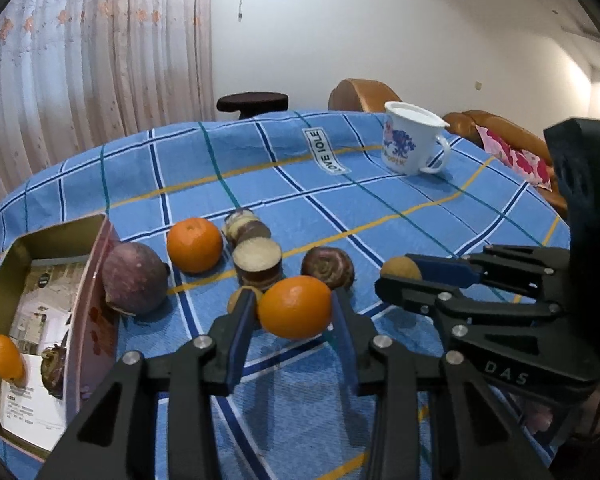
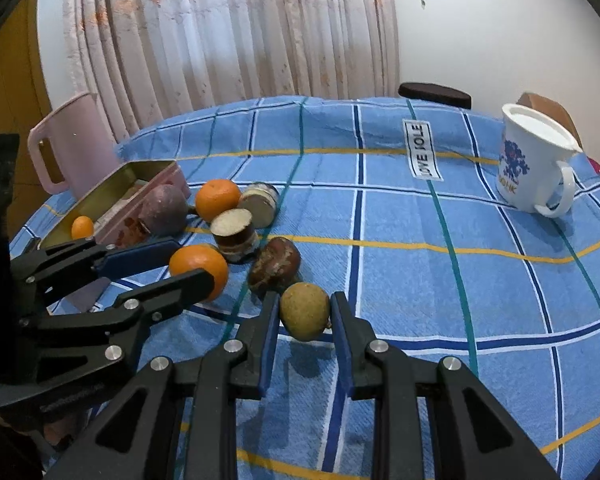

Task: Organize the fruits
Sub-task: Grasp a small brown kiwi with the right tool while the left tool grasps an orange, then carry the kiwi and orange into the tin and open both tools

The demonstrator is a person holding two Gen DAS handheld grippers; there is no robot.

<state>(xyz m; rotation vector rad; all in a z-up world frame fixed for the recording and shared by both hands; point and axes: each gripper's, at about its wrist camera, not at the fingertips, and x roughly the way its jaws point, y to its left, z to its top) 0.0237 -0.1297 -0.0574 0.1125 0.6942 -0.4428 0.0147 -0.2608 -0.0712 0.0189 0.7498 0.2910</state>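
My left gripper [image 1: 293, 295] is shut on an orange [image 1: 295, 307], with both pads against its sides, just over the blue checked cloth. The right wrist view shows the same orange [image 2: 198, 270] to the left. My right gripper [image 2: 305, 298] is shut on a small tan round fruit [image 2: 305, 312], which the left wrist view shows at the right [image 1: 402, 268]. A gold tin box [image 1: 60, 240] at the left holds a small orange fruit [image 1: 6, 356] and a dark one [image 1: 54, 364]. Another small tan fruit [image 1: 238, 300] peeks from behind my left finger.
Loose on the cloth are a purple fruit [image 1: 134, 280], a second orange [image 1: 195, 244], two cut brown pieces [image 1: 258, 264] and a mottled brown fruit [image 1: 327, 267]. A white mug [image 1: 412, 140] stands at the back right. A pink jug [image 2: 68, 144] stands behind the box.
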